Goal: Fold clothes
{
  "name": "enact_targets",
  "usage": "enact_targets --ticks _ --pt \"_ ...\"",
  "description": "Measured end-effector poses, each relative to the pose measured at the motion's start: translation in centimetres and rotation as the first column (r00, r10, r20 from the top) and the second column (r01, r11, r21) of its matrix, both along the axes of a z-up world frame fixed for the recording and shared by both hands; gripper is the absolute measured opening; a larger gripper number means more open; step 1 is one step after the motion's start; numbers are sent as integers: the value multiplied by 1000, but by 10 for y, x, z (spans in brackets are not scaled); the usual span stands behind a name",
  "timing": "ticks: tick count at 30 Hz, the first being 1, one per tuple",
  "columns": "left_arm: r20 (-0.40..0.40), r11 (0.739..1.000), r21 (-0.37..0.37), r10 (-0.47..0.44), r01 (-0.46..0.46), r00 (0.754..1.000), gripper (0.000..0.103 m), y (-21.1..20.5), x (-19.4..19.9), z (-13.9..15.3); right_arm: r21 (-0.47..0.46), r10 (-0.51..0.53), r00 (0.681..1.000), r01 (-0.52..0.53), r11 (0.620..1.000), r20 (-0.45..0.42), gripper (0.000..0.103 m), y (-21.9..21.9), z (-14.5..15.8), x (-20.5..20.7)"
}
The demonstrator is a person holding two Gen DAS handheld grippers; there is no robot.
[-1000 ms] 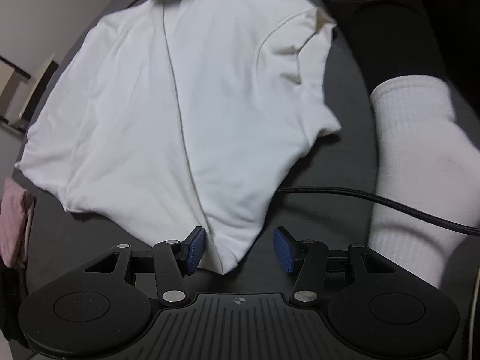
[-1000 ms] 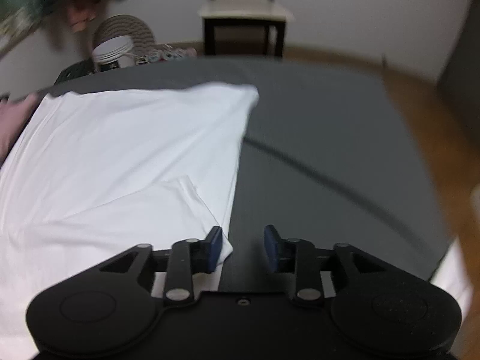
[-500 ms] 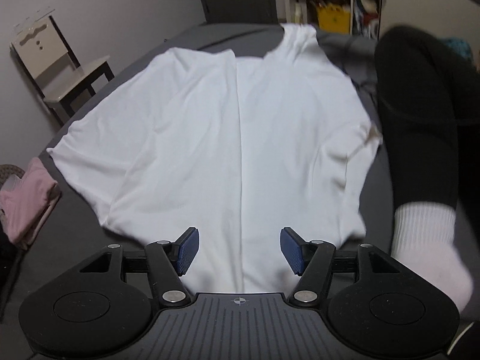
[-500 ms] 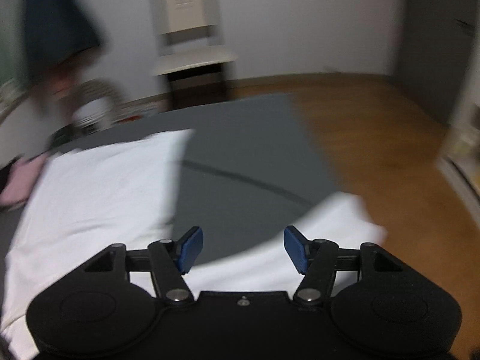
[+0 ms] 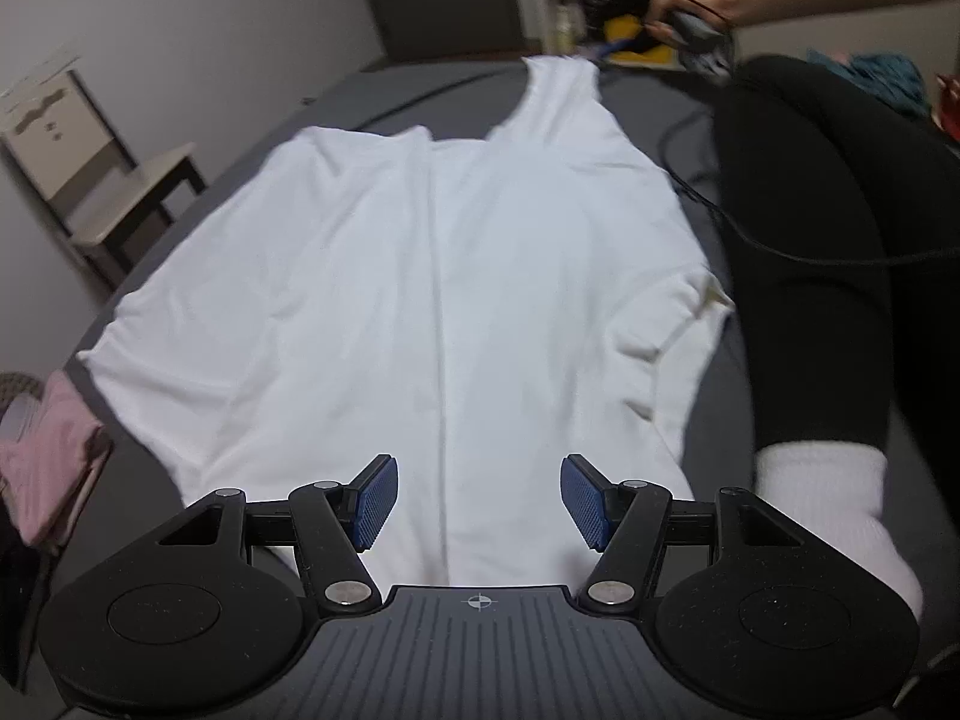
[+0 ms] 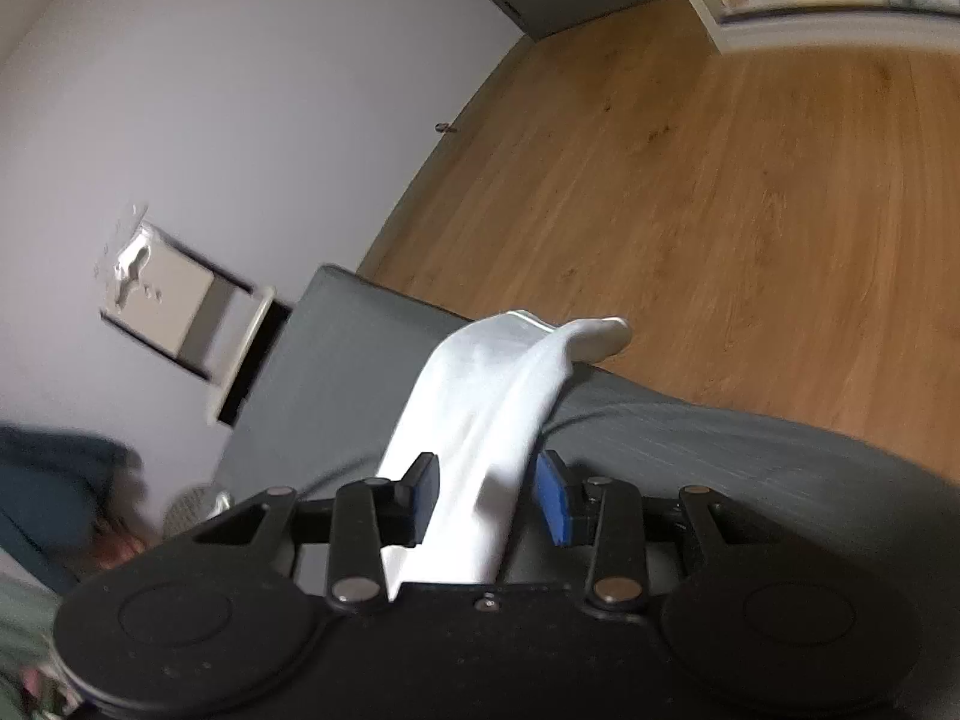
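Grey bed (image 5: 708, 120) under white shirt (image 5: 420, 300); left gripper (image 5: 478, 501) wide, empty; right gripper (image 6: 487, 498) parted around shirt corner.

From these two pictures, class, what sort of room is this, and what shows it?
Probably a bedroom at home: a white shirt spread on a grey bed, a wooden floor, and a small chair against the wall.

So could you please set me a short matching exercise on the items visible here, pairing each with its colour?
Things:
1. shirt
2. bed cover
3. folded cloth
4. floor

Colours:
a. pink
b. brown wood
c. white
d. dark grey

Pairs: 1-c, 2-d, 3-a, 4-b
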State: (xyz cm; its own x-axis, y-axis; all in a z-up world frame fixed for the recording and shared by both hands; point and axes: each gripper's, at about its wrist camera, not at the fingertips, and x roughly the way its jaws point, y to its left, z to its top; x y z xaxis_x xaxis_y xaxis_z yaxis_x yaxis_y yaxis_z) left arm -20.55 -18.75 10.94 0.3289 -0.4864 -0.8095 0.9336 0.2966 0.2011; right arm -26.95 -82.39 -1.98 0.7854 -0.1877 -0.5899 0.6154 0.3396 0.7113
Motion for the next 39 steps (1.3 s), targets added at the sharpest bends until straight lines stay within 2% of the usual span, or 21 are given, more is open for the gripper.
enact_targets --ticks 2,6,9,12,15,17,19,22,24,25,27,30,32,35,36,37,38,39 --pt "-9 1000 11 3 -3 1000 61 -2 2 -1 30 -33 999 32 999 19 32 -2 -10 5" --pt "-25 999 26 23 -23 999 61 -4 8 -3 93 -93 993 87 992 71 10 -5 -29 3" --pt "-31 999 34 25 -23 999 61 -5 9 -6 75 -133 980 124 989 144 6 2 -29 -8" --pt "-32 999 42 8 -7 999 61 -7 6 -7 -61 -49 972 65 996 231 5 21 7 -2" --pt "-31 999 46 -17 18 999 61 -9 2 -8 -205 68 954 -7 979 291 5 44 48 10" --pt "-25 998 46 -30 31 999 61 -9 -1 -8 -298 189 939 -100 949 287 5 69 80 28" --pt "-16 999 41 -31 32 999 61 -7 -3 -7 -396 306 914 -186 899 265 5 101 111 46" --pt "0 1000 24 -17 17 1000 61 -1 -4 -3 -528 460 866 -302 794 197 5 165 151 74" --pt "14 1000 9 5 -5 1000 61 3 -3 -1 -609 545 829 -372 700 120 5 219 170 94" --pt "21 1000 3 20 -20 1000 61 5 -2 -1 -653 575 816 -403 641 61 5 249 175 104" --pt "37 999 -9 54 -54 998 61 9 1 -1 -746 619 779 -470 472 -98 5 320 177 128" --pt "60 993 -36 113 -111 992 61 16 8 -1 -808 629 699 -560 184 -341 5 430 148 168" --pt "70 987 -55 155 -152 985 61 23 12 -1 -772 612 613 -636 5 -500 5 496 110 191" --pt "73 968 -87 244 -237 967 61 37 21 -1 -643 528 465 -733 -219 -710 6 567 50 202" --pt "70 955 -107 283 -275 957 61 43 26 0 -605 499 431 -751 -263 -752 8 585 35 204" --pt "63 939 -133 327 -316 943 61 50 31 2 -607 498 436 -753 -254 -750 10 588 31 201" --pt "55 920 -160 369 -357 928 61 56 36 5 -623 520 445 -747 -234 -729 23 588 32 195" --pt "41 897 -191 413 -399 910 61 62 41 7 -642 555 451 -737 -209 -699 41 585 38 186"
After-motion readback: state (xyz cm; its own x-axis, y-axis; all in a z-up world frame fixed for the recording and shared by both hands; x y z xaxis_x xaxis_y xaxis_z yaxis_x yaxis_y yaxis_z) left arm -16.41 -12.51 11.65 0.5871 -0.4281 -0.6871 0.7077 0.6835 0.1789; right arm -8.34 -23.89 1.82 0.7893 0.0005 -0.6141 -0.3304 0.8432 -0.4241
